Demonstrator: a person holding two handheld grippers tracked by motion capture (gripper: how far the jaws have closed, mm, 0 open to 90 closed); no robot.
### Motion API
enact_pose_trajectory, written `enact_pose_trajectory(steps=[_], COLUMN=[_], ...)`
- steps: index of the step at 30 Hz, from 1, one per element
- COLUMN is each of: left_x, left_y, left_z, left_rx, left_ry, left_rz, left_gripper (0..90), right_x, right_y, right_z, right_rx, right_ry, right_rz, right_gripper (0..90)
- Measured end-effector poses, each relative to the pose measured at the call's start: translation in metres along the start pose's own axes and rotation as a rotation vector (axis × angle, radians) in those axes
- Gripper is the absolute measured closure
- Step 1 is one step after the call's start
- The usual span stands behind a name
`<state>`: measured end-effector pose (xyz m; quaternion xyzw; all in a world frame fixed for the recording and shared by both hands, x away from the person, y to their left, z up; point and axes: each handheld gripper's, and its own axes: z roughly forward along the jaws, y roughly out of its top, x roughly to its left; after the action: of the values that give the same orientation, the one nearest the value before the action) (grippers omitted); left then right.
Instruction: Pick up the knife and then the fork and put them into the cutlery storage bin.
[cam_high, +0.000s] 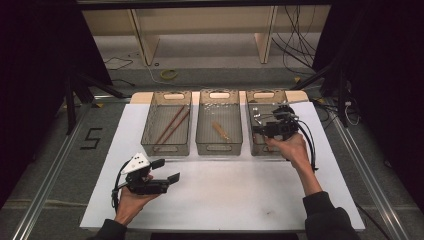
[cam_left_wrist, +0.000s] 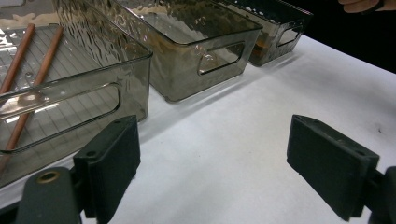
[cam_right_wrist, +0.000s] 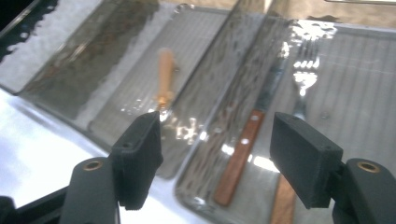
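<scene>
On the white table, three smoked bins sit in a row at twelve o'clock; my right gripper hangs over the right bin (jaws apart, nothing between them). Below lie a wood-handled knife and fork. My left gripper rests at seven o'clock, jaws wide, empty.

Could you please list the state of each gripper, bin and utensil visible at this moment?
Left gripper: open, nothing between its jaws, above the white table.
Right gripper: open, nothing between its jaws, over the right smoky clear plastic bin.
Left smoky bin: holds two brown chopsticks.
Middle smoky bin: holds a wooden-handled utensil.
Wooden-handled knife: lying flat in the right bin.
Metal fork: lying beside the knife.
</scene>
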<state>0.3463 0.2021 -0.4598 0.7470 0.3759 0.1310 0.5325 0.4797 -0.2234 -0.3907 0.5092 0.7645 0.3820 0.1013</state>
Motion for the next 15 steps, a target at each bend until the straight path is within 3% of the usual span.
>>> enact_pose_trajectory(steps=[15], left_x=[0.001], left_y=[0.000], left_z=[0.002], left_rx=[0.005], left_ry=[-0.002], left_rz=[-0.008], left_gripper=[16.7], right_x=[0.032], right_y=[-0.028], right_z=[-0.015], right_rx=[-0.077], right_ry=[0.075], right_rz=[-0.056], right_gripper=[32.6])
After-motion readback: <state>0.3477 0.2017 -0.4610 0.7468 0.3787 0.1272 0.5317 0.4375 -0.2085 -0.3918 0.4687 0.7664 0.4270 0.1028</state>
